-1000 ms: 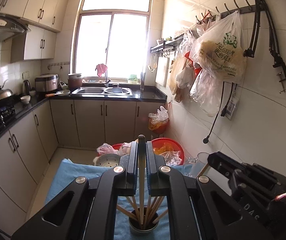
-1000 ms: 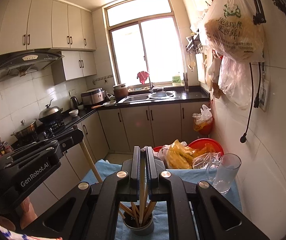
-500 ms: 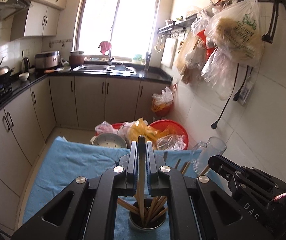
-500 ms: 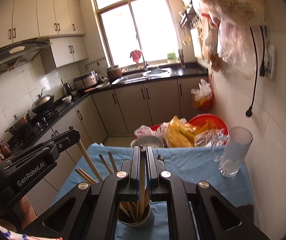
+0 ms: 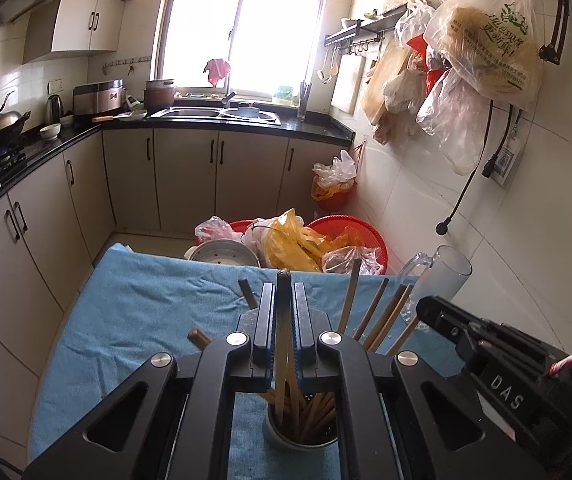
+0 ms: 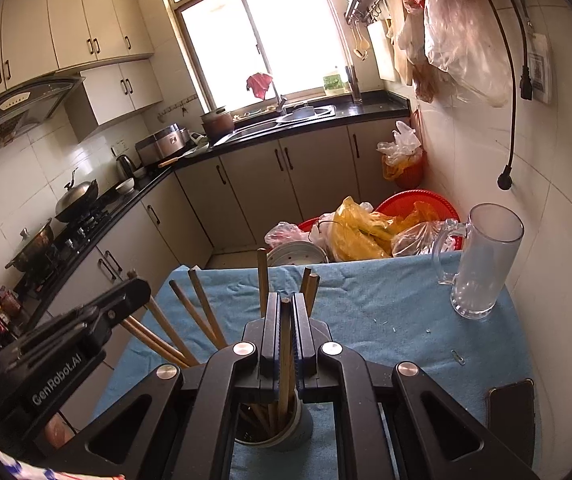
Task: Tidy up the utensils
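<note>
A grey utensil cup [image 5: 300, 438] full of wooden chopsticks [image 5: 370, 308] stands on the blue cloth [image 5: 145, 300]; it also shows in the right wrist view [image 6: 281, 436]. My left gripper [image 5: 283, 292] is shut on one chopstick [image 5: 283, 340] whose lower end sits in the cup. My right gripper [image 6: 285, 308] is shut on another chopstick [image 6: 284, 356], also reaching into the cup. Each gripper shows in the other's view: the right one [image 5: 486, 344] and the left one [image 6: 85, 320]. Both hover just above the cup.
A clear glass mug [image 6: 482, 264] stands on the cloth at the far right. A dark phone [image 6: 512, 404] lies at the cloth's right edge. Red basins with plastic bags [image 5: 326, 240] and a steamer pot [image 5: 223, 254] sit on the floor beyond.
Both grippers have tilted down and lowered with their chopsticks toward the cup. More of the cloth and the fanned chopsticks in the cup now show.
</note>
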### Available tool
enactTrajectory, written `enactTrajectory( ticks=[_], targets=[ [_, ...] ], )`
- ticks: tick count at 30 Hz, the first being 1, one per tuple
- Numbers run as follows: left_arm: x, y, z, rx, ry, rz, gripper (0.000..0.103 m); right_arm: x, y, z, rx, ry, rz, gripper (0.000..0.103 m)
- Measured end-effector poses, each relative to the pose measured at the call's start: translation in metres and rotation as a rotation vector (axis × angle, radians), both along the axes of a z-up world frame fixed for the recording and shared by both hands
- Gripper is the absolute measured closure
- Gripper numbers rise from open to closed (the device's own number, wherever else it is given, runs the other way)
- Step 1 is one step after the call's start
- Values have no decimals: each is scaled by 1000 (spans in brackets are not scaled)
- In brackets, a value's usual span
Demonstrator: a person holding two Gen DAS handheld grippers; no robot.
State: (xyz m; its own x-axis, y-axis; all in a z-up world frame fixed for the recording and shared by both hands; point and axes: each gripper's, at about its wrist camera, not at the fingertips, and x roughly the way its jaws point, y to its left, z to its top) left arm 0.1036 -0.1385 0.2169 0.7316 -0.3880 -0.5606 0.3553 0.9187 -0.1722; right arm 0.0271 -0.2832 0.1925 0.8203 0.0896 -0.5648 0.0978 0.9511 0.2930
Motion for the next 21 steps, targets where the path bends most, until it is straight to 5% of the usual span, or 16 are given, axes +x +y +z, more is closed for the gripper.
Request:
enactTrajectory(
  ticks=[6,8,10,21],
  targets=[
    [-7,3,-1,17,-7,15,95,-5,3,5,-4,-13,-6,97],
    [-12,5,0,20,-9,19,87,-9,3,7,-5,-22,-9,97],
    [-17,7,3,20,-17,21,70,-13,2,10,-2,-29,-14,95],
    [-67,10,23,74,-125,35,40,-45,-4,21,4,-60,-43,74]
  ],
)
